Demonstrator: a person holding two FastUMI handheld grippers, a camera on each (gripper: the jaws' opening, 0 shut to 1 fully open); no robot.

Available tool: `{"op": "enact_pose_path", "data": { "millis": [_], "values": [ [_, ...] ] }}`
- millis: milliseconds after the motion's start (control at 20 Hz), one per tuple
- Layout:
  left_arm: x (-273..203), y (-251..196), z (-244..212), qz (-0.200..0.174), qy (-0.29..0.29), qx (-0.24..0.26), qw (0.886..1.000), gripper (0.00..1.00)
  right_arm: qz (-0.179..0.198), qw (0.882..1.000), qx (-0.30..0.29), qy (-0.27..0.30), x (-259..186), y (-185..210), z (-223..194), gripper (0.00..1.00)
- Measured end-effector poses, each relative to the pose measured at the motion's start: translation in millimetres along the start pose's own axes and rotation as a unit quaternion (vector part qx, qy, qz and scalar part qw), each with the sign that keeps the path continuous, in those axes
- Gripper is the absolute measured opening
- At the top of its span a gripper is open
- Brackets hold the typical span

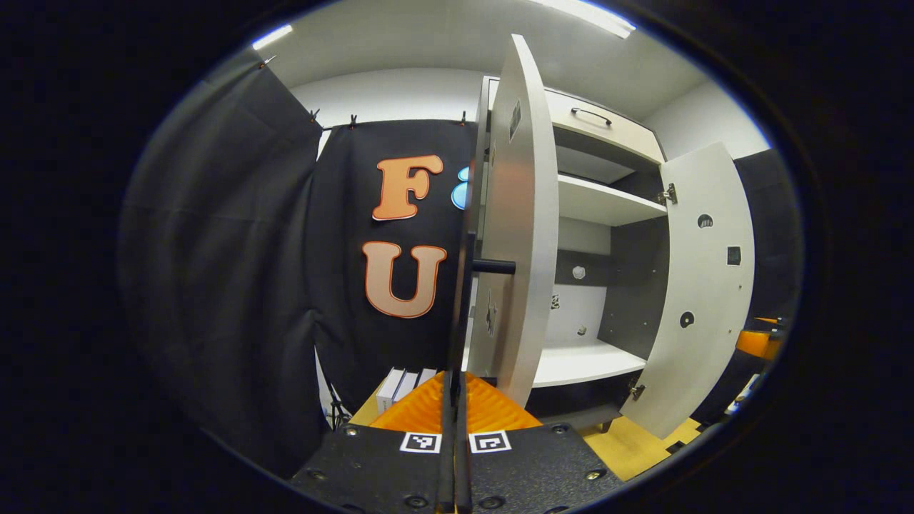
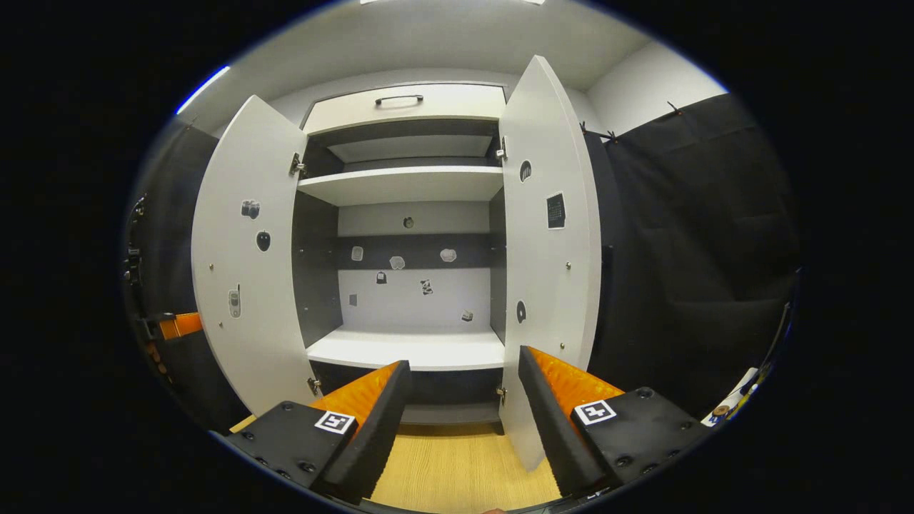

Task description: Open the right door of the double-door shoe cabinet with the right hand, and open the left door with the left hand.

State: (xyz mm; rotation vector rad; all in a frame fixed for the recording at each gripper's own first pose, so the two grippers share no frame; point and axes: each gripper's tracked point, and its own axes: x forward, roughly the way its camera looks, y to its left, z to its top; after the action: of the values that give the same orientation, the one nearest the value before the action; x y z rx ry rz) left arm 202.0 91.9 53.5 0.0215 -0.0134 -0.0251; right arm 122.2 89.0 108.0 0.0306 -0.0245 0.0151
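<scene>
The white shoe cabinet (image 2: 407,185) has both doors swung wide. In the left gripper view the left door (image 1: 518,214) is seen nearly edge-on, and my left gripper (image 1: 455,378) is shut on its black bar handle (image 1: 464,300). The right door (image 1: 703,285) stands open farther off, with an orange part of the other gripper (image 1: 757,343) beyond it. In the right gripper view my right gripper (image 2: 464,360) is open, with nothing between its fingers, in front of the cabinet and just left of the right door (image 2: 550,235). The left door (image 2: 246,264) stands open at the left.
A drawer (image 2: 403,107) with a black handle tops the cabinet. Inside are bare white shelves (image 2: 407,350) and small stickers on the back panel. Light wooden floor (image 2: 457,464) lies below. Black cloth hangs on both sides. Small white boxes (image 1: 403,385) stand by the left cloth.
</scene>
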Motion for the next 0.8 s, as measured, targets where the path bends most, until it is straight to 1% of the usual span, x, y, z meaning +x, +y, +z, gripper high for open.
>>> {"op": "enact_pose_path", "data": {
  "millis": [350,450,500,550,600,700,750,800],
  "values": [
    [-25.7,0.8,5.0,0.018,0.002,-0.010,1.000,0.00,-0.003,1.000,-0.008,0.005,8.4,-2.0,-7.5,0.96],
    [-35.3,1.7,10.8,0.028,-0.005,-0.006,1.000,0.04,-0.004,1.000,-0.008,0.009,11.2,-1.4,-10.5,0.96],
    [-39.1,-0.1,13.0,0.029,-0.007,-0.006,1.000,0.05,-0.004,1.000,-0.009,0.009,12.6,-1.3,-11.5,0.96],
    [-44.0,-3.2,13.0,0.029,-0.006,-0.006,1.000,0.12,-0.004,1.000,-0.012,0.011,12.7,-1.4,-12.9,0.96],
    [-48.6,-4.9,12.6,0.032,-0.004,-0.009,0.999,0.27,-0.004,1.000,-0.013,0.012,13.4,-1.2,-14.3,0.96],
    [-53.3,-7.8,10.8,0.035,-0.001,-0.019,0.999,0.34,-0.004,1.000,-0.015,0.013,14.8,-0.5,-15.9,0.97],
    [-55.6,-9.4,10.0,0.037,-0.001,-0.022,0.999,0.34,-0.005,1.000,-0.016,0.014,15.3,-0.7,-17.0,0.97],
    [-56.4,-9.8,10.6,0.036,-0.001,-0.023,0.999,0.36,-0.005,1.000,-0.017,0.015,15.1,-1.3,-18.1,0.97]
  ]
}}
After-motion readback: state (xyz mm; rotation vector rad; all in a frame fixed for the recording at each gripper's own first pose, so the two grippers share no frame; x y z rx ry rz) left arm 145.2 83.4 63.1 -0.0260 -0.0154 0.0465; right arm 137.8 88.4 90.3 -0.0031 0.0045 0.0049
